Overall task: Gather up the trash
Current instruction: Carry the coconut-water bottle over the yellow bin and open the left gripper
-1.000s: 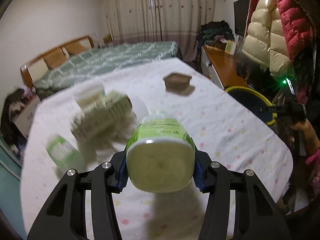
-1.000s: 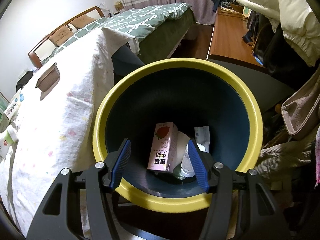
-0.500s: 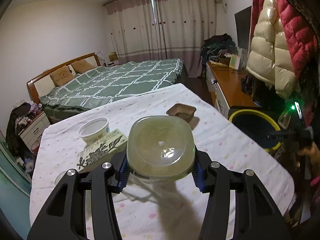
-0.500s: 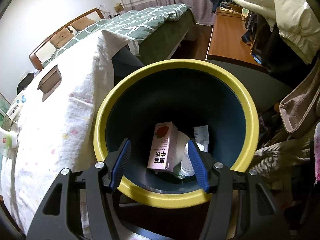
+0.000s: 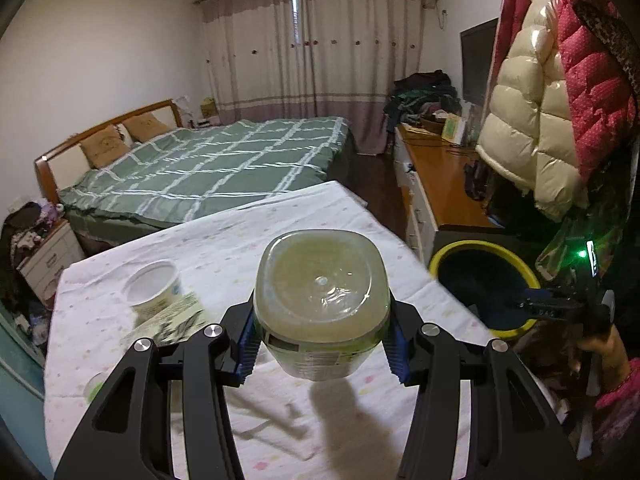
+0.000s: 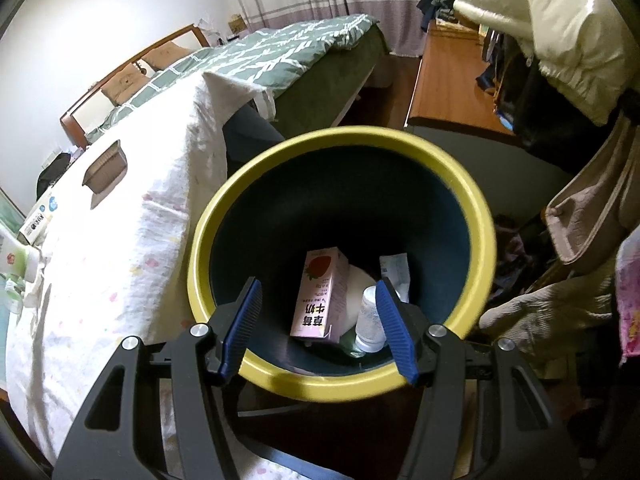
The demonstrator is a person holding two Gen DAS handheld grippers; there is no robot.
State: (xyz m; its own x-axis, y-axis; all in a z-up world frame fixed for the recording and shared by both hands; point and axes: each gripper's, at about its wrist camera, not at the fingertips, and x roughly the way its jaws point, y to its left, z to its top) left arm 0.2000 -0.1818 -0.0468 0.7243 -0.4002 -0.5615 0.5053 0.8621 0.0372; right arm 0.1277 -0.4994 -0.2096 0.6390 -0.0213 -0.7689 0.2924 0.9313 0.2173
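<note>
My left gripper (image 5: pixel 322 344) is shut on a clear plastic bottle (image 5: pixel 322 304) with a green label, its squarish base turned toward the camera, held up above the table (image 5: pixel 280 232). To the right of the table stands the yellow-rimmed dark bin (image 5: pixel 482 280). In the right wrist view my right gripper (image 6: pixel 318 326) hangs open over that bin (image 6: pixel 340 380), nothing between its blue pads. Inside the bin lie a pink strawberry milk carton (image 6: pixel 318 296), a small clear bottle (image 6: pixel 370 320) and a white wrapper (image 6: pixel 396 270).
On the spotted tablecloth remain a white tub (image 5: pixel 154 290), a printed carton (image 5: pixel 172 320) and a brown tray (image 6: pixel 106 168). A bed (image 5: pixel 208 168) lies beyond, a wooden desk (image 5: pixel 440 176) and hanging coats (image 5: pixel 552 92) to the right. A hand (image 5: pixel 604 344) holds the other gripper.
The left gripper rose with the bottle and swung toward the bin, so the bottle's base now faces up at the camera. The right gripper drifted slightly over the bin, still open.
</note>
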